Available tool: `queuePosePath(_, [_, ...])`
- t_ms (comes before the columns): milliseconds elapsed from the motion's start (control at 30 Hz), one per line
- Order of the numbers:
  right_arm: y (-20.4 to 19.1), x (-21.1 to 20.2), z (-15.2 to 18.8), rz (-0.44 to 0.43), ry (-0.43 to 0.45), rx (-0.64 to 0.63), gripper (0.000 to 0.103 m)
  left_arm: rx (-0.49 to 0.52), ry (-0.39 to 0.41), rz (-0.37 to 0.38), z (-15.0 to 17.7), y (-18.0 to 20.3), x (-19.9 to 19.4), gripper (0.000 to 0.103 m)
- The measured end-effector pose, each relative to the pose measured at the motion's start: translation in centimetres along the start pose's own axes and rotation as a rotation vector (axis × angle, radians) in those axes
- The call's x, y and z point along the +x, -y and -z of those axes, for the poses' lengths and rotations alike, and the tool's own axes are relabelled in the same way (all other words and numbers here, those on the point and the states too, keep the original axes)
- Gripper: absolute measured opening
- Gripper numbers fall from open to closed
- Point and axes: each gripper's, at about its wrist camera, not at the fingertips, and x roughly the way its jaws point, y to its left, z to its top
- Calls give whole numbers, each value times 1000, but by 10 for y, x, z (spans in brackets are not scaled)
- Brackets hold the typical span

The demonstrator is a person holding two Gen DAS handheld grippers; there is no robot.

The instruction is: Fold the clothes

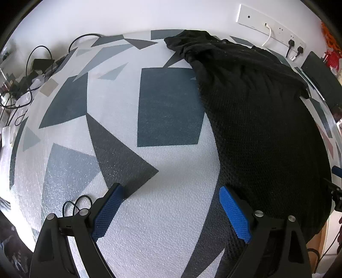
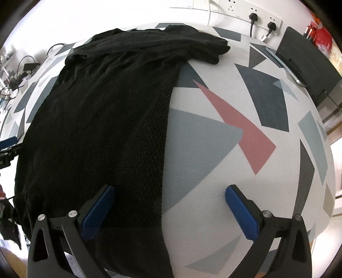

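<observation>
Black garment (image 1: 256,119) on patterned tablecloth (image 1: 171,224) | cables (image 1: 19,94) at left edge | both hand-held grippers released, empty

Garment (image 1: 267,128) black, waffle-knit texture. Bench (image 1: 171,224) cover white with grey, slate-blue, charcoal geometric shards, 1 pink shard (image 2: 245,132). Hand-held gripper (image 2: 170,192) black frame, blue ribbed pads (image 2: 97,211). Wall (image 1: 128,15) white.
</observation>
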Motion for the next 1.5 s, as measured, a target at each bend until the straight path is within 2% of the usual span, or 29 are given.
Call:
queuePosePath(200, [1, 2, -3, -2, -18, -4, 103, 10, 21, 1, 3, -1, -1, 91])
queuePosePath(300, [4, 3, -7, -19, -32, 0, 103, 19, -19, 7, -2, -2, 0, 91])
queuePosePath(367, [9, 0, -8, -61, -33, 22, 102, 23, -63, 14, -3, -4, 0, 91])
queuePosePath(433, [20, -10, -4, -160, 4, 67, 101, 11, -68, 22, 3, -8, -6, 91])
queuePosePath(533, [36, -34, 12, -264, 93, 105, 101, 17, -2, 20, 20, -13, -27, 91])
queuePosePath(600, [39, -46, 27, -301, 124, 77, 101, 35, 26, 44, 35, -12, -42, 91])
queuePosePath(733, [36, -57, 54, -323, 118, -15, 93, 42, 49, 138, 53, -9, -59, 91])
queuePosePath(800, [34, -57, 62, -324, 102, -53, 89, 46, 30, 161, 70, -5, -57, 91])
queuePosePath(833, [32, -55, 65, -325, 96, -62, 88, 50, 21, 161, 65, 2, -57, 90])
queuePosePath(900, [28, -54, 77, -329, 81, -77, 87, 53, 4, 165, 70, 14, -54, 80])
queuePosePath(1000, [24, -50, 84, -343, 81, -89, 85, 22, -8, 198, 67, 21, -43, 80])
queuePosePath(1133, [22, -53, 82, -297, 113, -116, 85, -25, -18, 245, 68, 27, -44, 79])
queuePosePath(1267, [14, -47, 79, -267, 109, -154, 75, 9, -5, 208, 72, 41, -45, 63])
queuePosePath(1333, [9, -42, 78, -257, 99, -177, 73, 30, 8, 179, 74, 47, -45, 60])
queuePosePath(1400, [3, -42, 82, -219, 119, -220, 73, 20, 13, 169, 75, 45, -46, 46])
queuePosePath(1433, [0, -42, 84, -199, 125, -239, 71, 11, 13, 175, 75, 43, -46, 20])
queuePosePath(1467, [-1, -42, 84, -176, 131, -253, 62, 2, 12, 183, 75, 42, -47, 5])
queuePosePath(1500, [-2, -42, 85, -152, 138, -265, 54, -11, 9, 200, 75, 40, -47, 5])
